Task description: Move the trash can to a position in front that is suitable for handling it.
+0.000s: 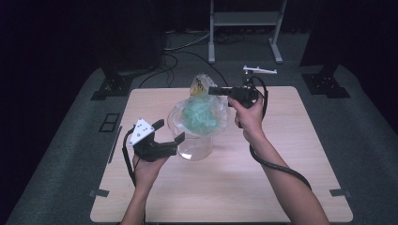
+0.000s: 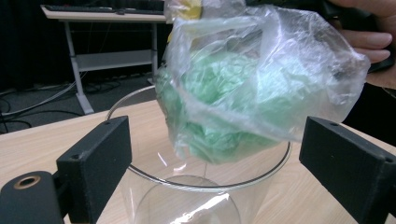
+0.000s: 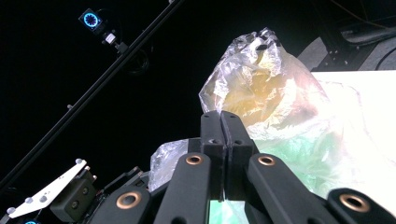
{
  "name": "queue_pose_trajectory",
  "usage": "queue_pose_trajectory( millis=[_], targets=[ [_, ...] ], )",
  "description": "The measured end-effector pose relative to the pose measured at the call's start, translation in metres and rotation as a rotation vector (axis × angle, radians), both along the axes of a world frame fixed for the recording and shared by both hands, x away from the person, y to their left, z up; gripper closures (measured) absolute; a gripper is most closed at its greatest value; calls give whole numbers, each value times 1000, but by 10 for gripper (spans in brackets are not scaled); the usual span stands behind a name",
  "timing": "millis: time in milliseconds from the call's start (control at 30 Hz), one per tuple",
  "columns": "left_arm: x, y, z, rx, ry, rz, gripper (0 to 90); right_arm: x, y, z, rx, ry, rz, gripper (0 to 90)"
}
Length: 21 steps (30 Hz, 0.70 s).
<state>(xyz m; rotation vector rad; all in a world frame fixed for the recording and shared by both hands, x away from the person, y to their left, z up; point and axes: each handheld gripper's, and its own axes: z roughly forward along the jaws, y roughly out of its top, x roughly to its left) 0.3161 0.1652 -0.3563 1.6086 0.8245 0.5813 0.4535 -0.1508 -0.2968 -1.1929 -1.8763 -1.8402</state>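
Note:
My right gripper is shut on the upper part of a clear plastic bag. The bag holds crumpled green material, with something yellow near its top. It hangs over a clear glass bowl on the table, its bottom dipping just inside the rim. My left gripper is at the bowl's left side with its jaws wide apart. The bowl's near rim lies between them, and I see no pad pressing on the glass.
The light wooden table has bare room in front of and to the right of the bowl. A white desk frame stands behind on the grey floor, with black stands and cables beside it.

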Motion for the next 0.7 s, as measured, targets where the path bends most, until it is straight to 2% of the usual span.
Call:
queue_pose_trajectory(
  millis=[333,700],
  targets=[
    [1,-2,-1,1,5,-4,82,-3,-18,13,9,-22,-28,897],
    [0,-3,-1,3,-11,4,83,-8,-42,24,3,-48,-68,897]
  ],
)
